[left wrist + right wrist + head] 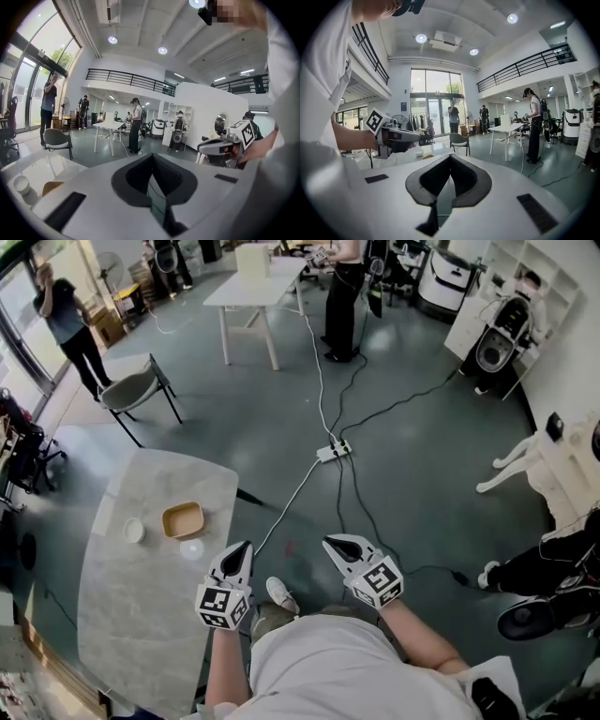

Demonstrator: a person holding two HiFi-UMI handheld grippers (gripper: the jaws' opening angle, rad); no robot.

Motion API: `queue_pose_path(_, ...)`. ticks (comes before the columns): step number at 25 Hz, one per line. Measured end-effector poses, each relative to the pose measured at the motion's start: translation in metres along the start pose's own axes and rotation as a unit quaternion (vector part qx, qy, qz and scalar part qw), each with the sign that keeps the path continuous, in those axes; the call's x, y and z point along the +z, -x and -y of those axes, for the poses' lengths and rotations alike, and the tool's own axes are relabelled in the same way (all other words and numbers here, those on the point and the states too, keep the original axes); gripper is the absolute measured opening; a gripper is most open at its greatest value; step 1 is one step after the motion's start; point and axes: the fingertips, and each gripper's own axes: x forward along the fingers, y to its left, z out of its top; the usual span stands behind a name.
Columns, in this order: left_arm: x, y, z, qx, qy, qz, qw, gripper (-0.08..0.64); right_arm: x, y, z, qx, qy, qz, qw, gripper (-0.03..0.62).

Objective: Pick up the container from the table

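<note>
Pale stone-look surface [141, 634], at nine o'clock of the person.

Left gripper [242, 549]: jaws pressed together, empty, tips just over the surface's near edge. Right gripper [333, 544]: jaws together too, nothing held, over bare floor well off the surface.

Tan rounded-rectangle container [183, 519] sits on the surface at ten o'clock from the left jaws, near but apart. Its long axis runs roughly nine-to-three. The left hand is clearly nearer.

Small white cup [134, 531] just beside the container, at its nine o'clock.

Ahead of me: power strip [334, 452] mid-floor, white desk [258, 287] far, grey chair [136, 390] far left, person [67, 320] beyond it, small cup [134, 531] near left.
</note>
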Motion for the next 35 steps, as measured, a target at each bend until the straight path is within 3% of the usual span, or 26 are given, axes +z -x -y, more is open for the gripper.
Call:
queue_pose_path(12, 0.001, -0.014, -0.144, 0.025, 0.025, -0.024, 0.9991, 0.003, 0.040, -0.134, 0.014, -0.009, -0.016, -0.020, 1.000, 0.012)
queue_pose_path(23, -0.041, -0.017, -0.196, 0.074, 0.047, -0.081, 0.9928, 0.003, 0.033, -0.193, 0.011, 0.016, -0.025, -0.069, 0.997, 0.012)
queue_pose_path(30, -0.076, -0.027, -0.225, 0.128, 0.067, -0.131, 0.9809, 0.015, 0.017, -0.231, 0.024, 0.069, -0.031, -0.103, 0.992, 0.012)
queue_pose_path(35, -0.108, -0.031, -0.249, 0.182, 0.097, -0.160, 0.9654, 0.055, 0.007, -0.259, 0.033, 0.110, -0.022, -0.133, 0.985, 0.012)
